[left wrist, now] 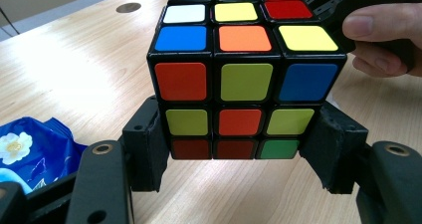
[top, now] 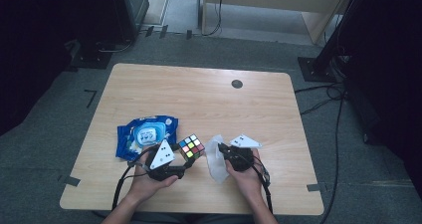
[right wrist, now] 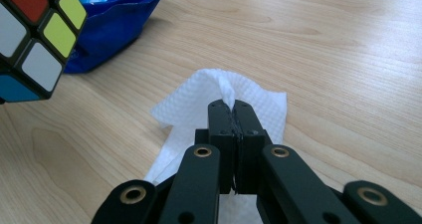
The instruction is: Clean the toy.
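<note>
We clamp the cube [left wrist: 238,74] in the left gripper [left wrist: 239,149], the right gripper [right wrist: 233,115] pinching the wipe [right wrist: 199,109]; hard rubbing could twist the cube loose

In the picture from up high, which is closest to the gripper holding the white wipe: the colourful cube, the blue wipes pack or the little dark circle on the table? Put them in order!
Counting from the right gripper, which pinches the white wipe:
1. Colourful cube: just to its left, clamped in the left gripper.
2. Blue wipes pack: further left, past the cube.
3. Little dark circle: farthest, up near the table's far edge.
</note>
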A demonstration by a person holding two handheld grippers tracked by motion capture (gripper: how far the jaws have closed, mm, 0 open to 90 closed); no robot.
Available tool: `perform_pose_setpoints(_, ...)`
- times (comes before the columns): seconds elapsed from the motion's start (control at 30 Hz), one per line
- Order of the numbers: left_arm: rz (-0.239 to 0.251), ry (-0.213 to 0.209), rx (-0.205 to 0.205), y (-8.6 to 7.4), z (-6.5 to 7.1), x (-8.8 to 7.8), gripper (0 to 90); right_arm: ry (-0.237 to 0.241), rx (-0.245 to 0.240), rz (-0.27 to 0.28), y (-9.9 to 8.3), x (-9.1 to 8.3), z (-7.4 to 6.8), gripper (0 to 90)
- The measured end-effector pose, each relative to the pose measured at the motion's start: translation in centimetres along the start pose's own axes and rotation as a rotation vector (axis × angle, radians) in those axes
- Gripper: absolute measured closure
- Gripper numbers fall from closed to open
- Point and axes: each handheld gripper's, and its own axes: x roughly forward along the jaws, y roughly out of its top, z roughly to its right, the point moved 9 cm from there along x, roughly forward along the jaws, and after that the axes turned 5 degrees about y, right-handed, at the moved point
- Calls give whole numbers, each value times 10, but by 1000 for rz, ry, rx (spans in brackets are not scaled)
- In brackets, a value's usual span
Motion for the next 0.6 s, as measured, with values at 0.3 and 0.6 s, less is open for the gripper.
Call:
perform_pose_setpoints(0.3,2,1,0,0,-1,-1,347,-12,-10,-5,-1,0,1,890)
perform_pose_setpoints(0.6,-1,5,-4,-1,-3,0,347,-13,22,43,7,-6,2,616)
